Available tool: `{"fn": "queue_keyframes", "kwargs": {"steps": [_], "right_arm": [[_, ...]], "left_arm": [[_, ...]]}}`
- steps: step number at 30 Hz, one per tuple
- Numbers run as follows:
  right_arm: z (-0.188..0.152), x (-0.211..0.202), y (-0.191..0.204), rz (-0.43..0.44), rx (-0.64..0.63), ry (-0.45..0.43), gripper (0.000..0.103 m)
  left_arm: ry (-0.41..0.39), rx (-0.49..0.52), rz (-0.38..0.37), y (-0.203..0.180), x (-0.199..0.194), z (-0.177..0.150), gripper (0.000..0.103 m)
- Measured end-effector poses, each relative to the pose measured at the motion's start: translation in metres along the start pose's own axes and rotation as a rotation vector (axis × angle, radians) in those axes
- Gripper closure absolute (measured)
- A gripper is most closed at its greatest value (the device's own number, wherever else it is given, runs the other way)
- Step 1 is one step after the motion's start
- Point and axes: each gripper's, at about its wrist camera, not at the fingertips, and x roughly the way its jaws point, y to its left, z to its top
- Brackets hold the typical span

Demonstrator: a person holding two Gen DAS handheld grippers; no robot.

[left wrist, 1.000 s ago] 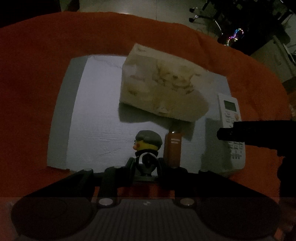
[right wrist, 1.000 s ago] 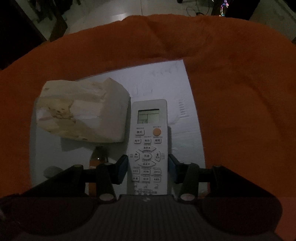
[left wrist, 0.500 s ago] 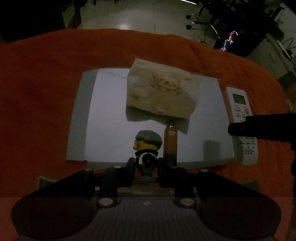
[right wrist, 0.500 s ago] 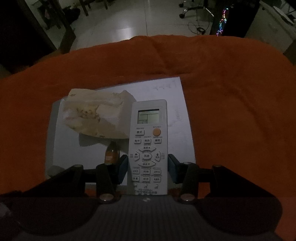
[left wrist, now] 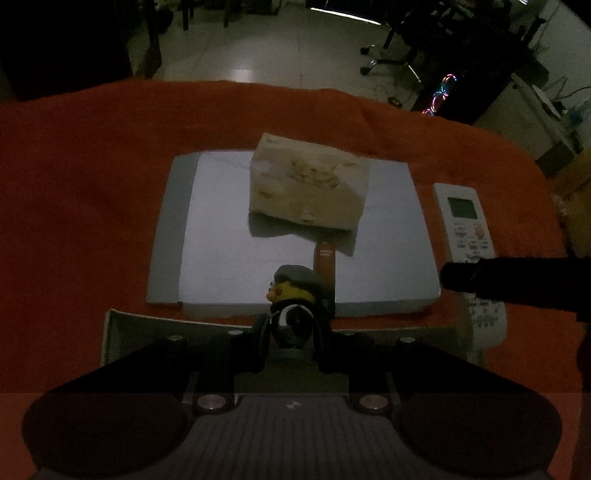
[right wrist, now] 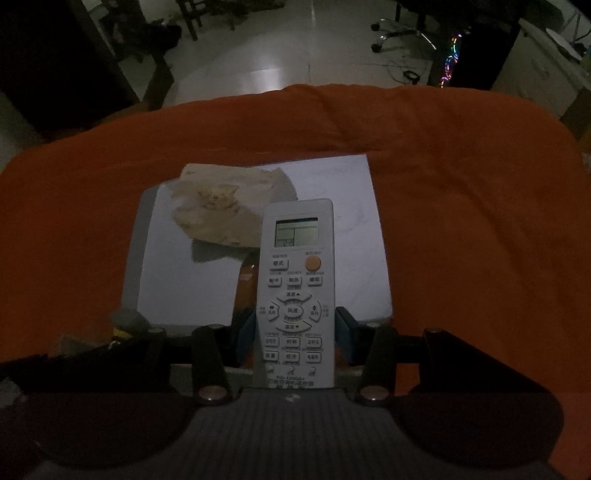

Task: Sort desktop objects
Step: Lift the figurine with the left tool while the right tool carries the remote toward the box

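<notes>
In the left wrist view, the left gripper point(left wrist: 291, 328) was nearly pressed together, pinching one small toy figure point(left wrist: 293, 290) with a grey cap and yellow face between its fingertips. Only this view showed the figure's face; from the right wrist view just a grey cap point(right wrist: 127, 319) showed at the low left edge. Behind the figure stood one small brown bottle point(left wrist: 324, 264) on the white board point(left wrist: 229, 236), its base hidden by the gripper.

The right wrist view alone showed the right gripper point(right wrist: 293, 330) part-way spread, its blue pads point(right wrist: 246, 328) clamped on both long sides of one white remote control point(right wrist: 295, 291), screen end pointing away, buttons legible. In the left view the same remote point(left wrist: 467, 225) appeared at the right, crossed by a dark finger of the other gripper.

Farther off, one cream tissue pack point(left wrist: 308, 186) with a bear print lay on the board's far half, just beyond the bottle. The board rested on an orange cloth point(left wrist: 92, 192) that covered the table. One shallow box edge point(left wrist: 122, 321) showed beneath the left gripper, at the board's near side. Beyond the table, a dim tiled floor, an office chair base point(right wrist: 402, 33) and coloured lights point(left wrist: 441, 94) were visible.
</notes>
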Motion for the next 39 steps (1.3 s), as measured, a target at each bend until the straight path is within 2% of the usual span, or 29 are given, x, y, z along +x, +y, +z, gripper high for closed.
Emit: {"fn": "queue_keyframes", "kwargs": {"steps": [9, 18, 23, 26, 30, 36, 39], "right_arm": [[-0.032, -0.017, 0.008, 0.009, -0.050, 0.015, 0.054], [-0.076, -0.013, 0.009, 0.002, -0.086, 0.066, 0.055], [-0.103, -0.002, 0.011, -0.007, -0.098, 0.108, 0.055], [-0.120, 0.009, 0.011, -0.014, -0.092, 0.139, 0.055], [-0.142, 0.028, 0.008, -0.031, -0.060, 0.189, 0.055], [-0.170, 0.048, -0.003, -0.059, -0.025, 0.212, 0.054], [-0.178, 0.051, -0.006, -0.053, -0.025, 0.182, 0.055]], "left_arm": [[0.016, 0.059, 0.020, -0.003, -0.017, -0.034, 0.082], [0.064, 0.139, 0.056, -0.006, -0.009, -0.084, 0.082], [0.056, 0.131, 0.076, -0.006, 0.000, -0.103, 0.082], [0.091, 0.120, 0.054, -0.007, 0.012, -0.117, 0.082], [0.092, 0.111, 0.037, -0.008, 0.019, -0.137, 0.082], [0.105, 0.106, 0.040, -0.004, 0.035, -0.157, 0.082], [0.115, 0.104, 0.041, -0.002, 0.043, -0.164, 0.082]]}}
